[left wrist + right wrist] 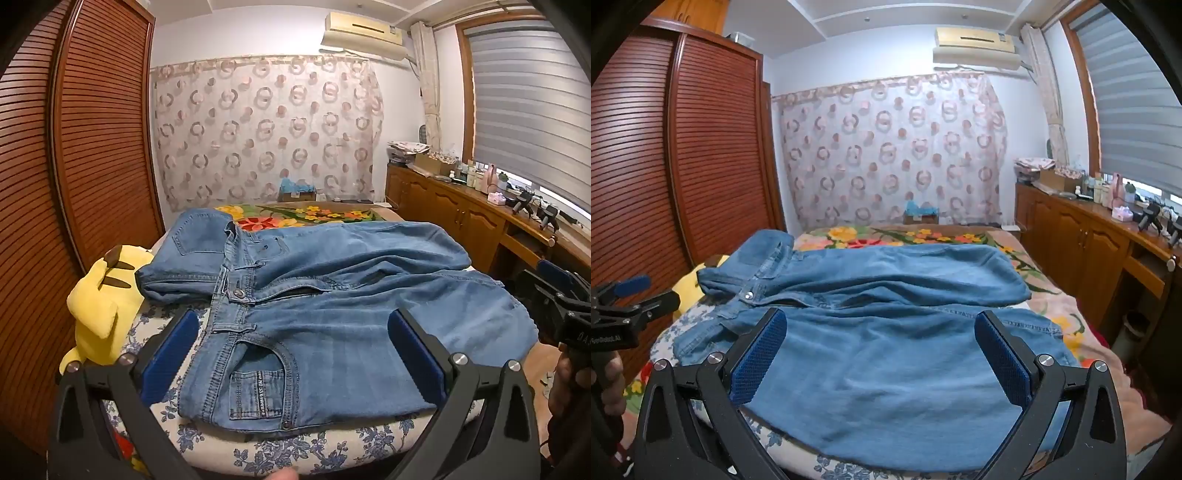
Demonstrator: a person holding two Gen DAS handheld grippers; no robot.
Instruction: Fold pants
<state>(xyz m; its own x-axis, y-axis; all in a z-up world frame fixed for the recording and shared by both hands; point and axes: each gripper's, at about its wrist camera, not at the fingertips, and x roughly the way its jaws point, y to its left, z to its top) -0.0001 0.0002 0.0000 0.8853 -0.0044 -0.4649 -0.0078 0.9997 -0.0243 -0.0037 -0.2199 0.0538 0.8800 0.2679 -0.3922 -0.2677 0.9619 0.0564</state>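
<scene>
Blue denim pants (332, 306) lie spread on the bed, waistband to the left and legs running right. The button (239, 293) and a front pocket face up. My left gripper (291, 325) hovers open over the waist and hip area, its blue pads wide apart and touching nothing. In the right wrist view the same pants (886, 332) stretch across the bed, and my right gripper (881, 328) stands open above the near leg. The right gripper (557, 299) also shows at the right edge of the left wrist view, and the left gripper (628, 295) shows at the left edge of the right wrist view.
A yellow plush toy (99, 306) lies at the bed's left edge beside the waistband. A louvred wooden wardrobe (74, 147) stands on the left. A wooden cabinet (1089, 251) with bottles runs along the right. A floral blanket (923, 236) covers the far bed.
</scene>
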